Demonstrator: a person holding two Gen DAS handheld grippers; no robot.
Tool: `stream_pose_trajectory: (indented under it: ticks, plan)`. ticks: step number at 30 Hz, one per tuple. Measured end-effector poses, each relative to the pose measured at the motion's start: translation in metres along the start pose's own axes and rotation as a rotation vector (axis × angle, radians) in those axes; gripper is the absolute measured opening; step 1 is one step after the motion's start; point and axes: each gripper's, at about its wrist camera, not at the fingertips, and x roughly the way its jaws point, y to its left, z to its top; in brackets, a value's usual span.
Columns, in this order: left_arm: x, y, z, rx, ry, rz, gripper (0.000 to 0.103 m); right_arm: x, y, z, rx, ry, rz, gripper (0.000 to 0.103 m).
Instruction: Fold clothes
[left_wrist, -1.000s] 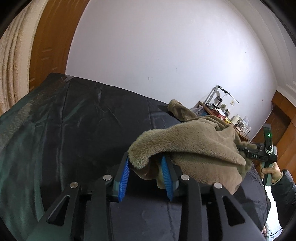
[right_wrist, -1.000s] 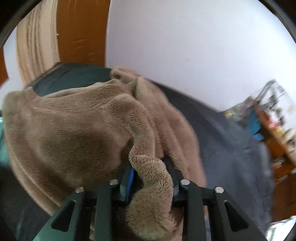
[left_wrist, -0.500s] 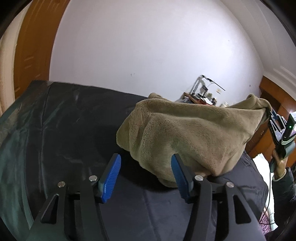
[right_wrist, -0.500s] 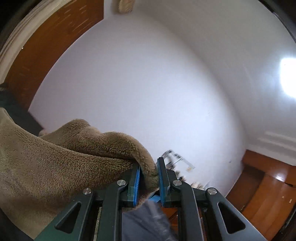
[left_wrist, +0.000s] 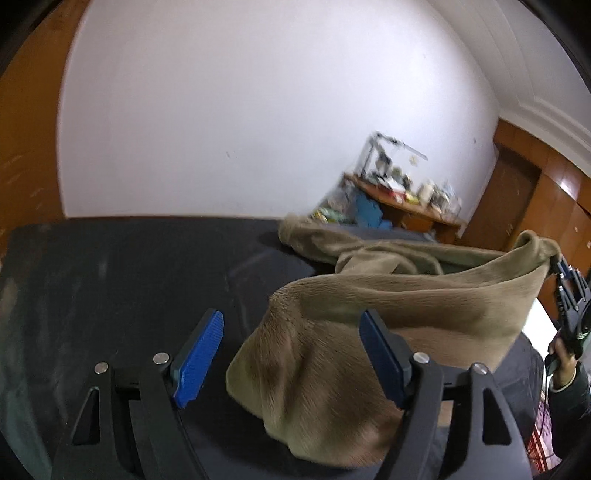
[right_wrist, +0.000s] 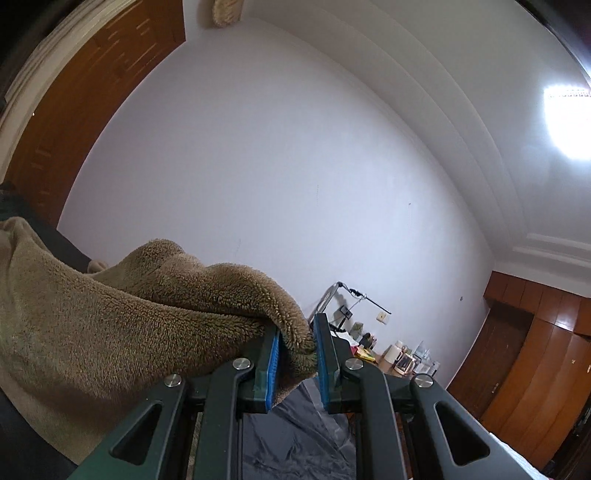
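A tan fleece garment (left_wrist: 332, 354) hangs over a dark sheet-covered surface (left_wrist: 110, 280). My left gripper (left_wrist: 291, 339) is open, its blue pads wide apart with a lump of the fleece lying loosely between them. One corner of the garment is lifted high at the right, where my right gripper (left_wrist: 565, 284) pinches it. In the right wrist view, the right gripper (right_wrist: 297, 349) is shut on a fold of the fleece garment (right_wrist: 110, 325), which drapes away to the left. A sleeve end (left_wrist: 291, 229) lies on the surface farther back.
A white wall stands behind the surface. A cluttered wooden desk (left_wrist: 402, 203) sits at the back right beside wooden wardrobe doors (left_wrist: 535, 206). A person's hand (left_wrist: 561, 362) holds the right gripper's handle at the right edge. A wooden door (right_wrist: 74, 110) is at the left.
My left gripper has let go of the fleece and opened wide. The right gripper has lifted its corner up and to the right, and the cloth has slumped between the left fingers.
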Motion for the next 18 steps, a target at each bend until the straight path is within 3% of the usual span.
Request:
stream_pose_trajectory:
  ticks: [3,7,10,16,18]
  plan:
    - [0.030,0.005,0.003,0.008,0.078,-0.113,0.080,0.000,-0.004,-0.002,0.014,0.018,0.005,0.018]
    - [0.030,-0.007,-0.004,0.025,0.085,-0.149,0.077,0.004,-0.009,-0.006,0.041,0.038,0.006,0.018]
    - [0.027,-0.018,-0.010,0.035,0.083,-0.170,0.045,0.011,-0.014,-0.010,0.068,0.054,0.002,0.018]
    - [0.021,-0.038,-0.023,0.055,0.078,-0.213,0.023,0.045,-0.041,-0.019,0.134,0.134,-0.013,0.018]
    - [0.000,-0.049,-0.029,0.072,0.056,-0.219,0.021,0.050,-0.050,-0.024,0.162,0.151,-0.018,0.018]
